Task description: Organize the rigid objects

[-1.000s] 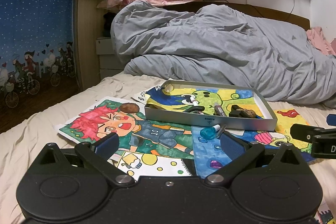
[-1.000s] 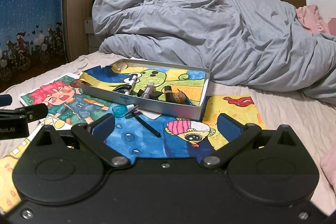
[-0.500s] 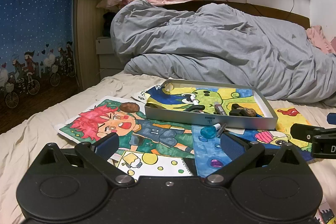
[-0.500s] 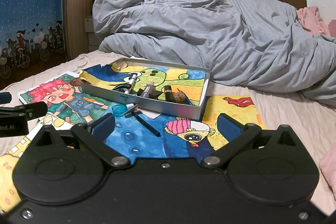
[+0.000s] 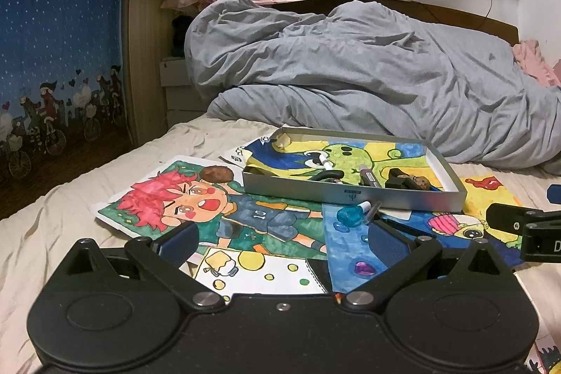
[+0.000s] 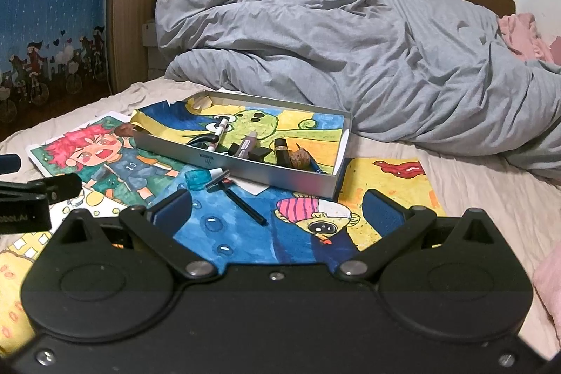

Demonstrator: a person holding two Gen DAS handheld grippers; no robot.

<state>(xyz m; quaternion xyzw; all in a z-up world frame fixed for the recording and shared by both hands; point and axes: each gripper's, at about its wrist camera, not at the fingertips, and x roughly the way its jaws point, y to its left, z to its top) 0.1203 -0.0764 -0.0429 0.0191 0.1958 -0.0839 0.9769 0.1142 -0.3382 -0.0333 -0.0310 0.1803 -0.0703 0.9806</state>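
Note:
A shallow silver tin box (image 5: pixel 315 193) (image 6: pixel 245 169) lies on drawings on the bed. It holds a white marker (image 6: pixel 219 132), a purple tube (image 6: pixel 247 144), black blocks and a walnut (image 6: pixel 298 159). In front of it lie a blue-capped bottle (image 5: pixel 350 216) (image 6: pixel 198 179) and a black razor (image 6: pixel 233 197). A brown nut (image 5: pixel 217 173) lies left of the box. My left gripper (image 5: pixel 280 239) is open and empty, short of the bottle. My right gripper (image 6: pixel 277 211) is open and empty, near the razor.
Colourful drawings (image 5: pixel 196 209) (image 6: pixel 385 184) cover the beige sheet. A grey duvet (image 5: pixel 350 86) is heaped behind the box. A pink cloth (image 6: pixel 519 34) lies at the far right. Each gripper shows at the edge of the other's view.
Both grippers have drifted very slightly; the scene is nearly the same. Nothing was picked up or released.

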